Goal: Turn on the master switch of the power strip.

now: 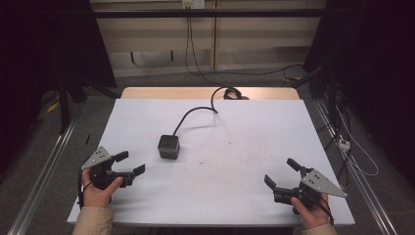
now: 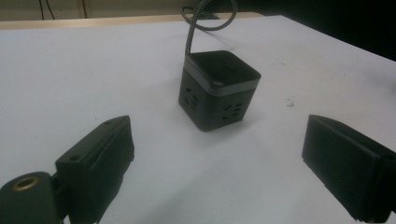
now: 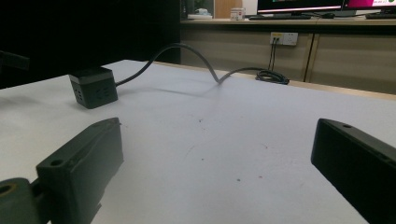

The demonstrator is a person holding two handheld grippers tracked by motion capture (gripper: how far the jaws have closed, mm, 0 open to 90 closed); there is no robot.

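A white sheet covers the counter, whose wooden edge shows along the far side. On it, left of the middle, sits a dark cube-shaped power socket with a smooth top and outlet holes on its side faces. Its grey cable rises from the back of the cube, arches above the sheet and runs to a loose coil at the far wooden edge. The left tool is held in the person's left hand at the near left of the counter, its jaws spread wide with nothing between them; in the left gripper view the cube stands just ahead of the jaws, between their lines, and apart from both. The right tool is held in the right hand at the near right, jaws likewise wide and empty, pointing across the sheet toward the left. In the right gripper view the cube lies well apart, far off to the upper left.
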